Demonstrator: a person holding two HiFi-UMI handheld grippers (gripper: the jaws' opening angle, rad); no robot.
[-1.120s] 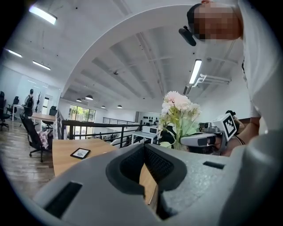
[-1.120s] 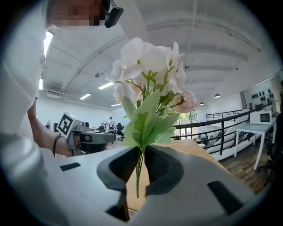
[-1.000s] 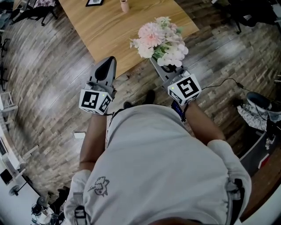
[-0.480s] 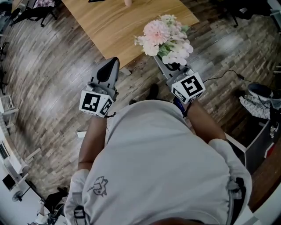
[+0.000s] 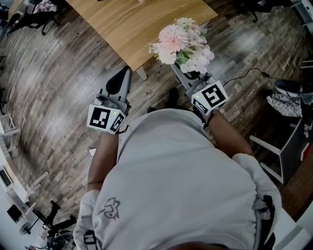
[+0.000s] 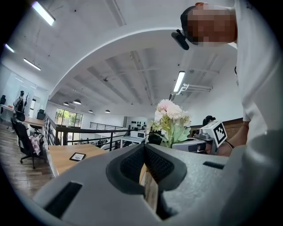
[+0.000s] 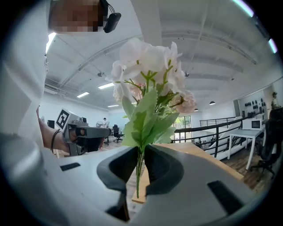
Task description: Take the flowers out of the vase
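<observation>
A bunch of pink and white flowers (image 5: 182, 45) with green leaves stands upright in my right gripper (image 5: 190, 76), which is shut on the thin green stems (image 7: 139, 170). In the right gripper view the blooms (image 7: 148, 95) rise above the jaws, and the stem ends hang free below them. My left gripper (image 5: 120, 80) is held level beside it, shut, with nothing between its pads (image 6: 132, 163). Both grippers are over the wooden floor, just off the corner of the wooden table (image 5: 132, 24). No vase is in view.
A small dark frame (image 6: 77, 156) lies on the table. A cable (image 5: 244, 75) runs over the floor at the right, near a heap of cloth (image 5: 286, 102) and a white frame (image 5: 274, 156). Office chairs (image 5: 29, 14) stand at the far left.
Both grippers and the person have drawn back from the table, with the flowers still held. The table has slid toward the top of the head view and the small vase has left it.
</observation>
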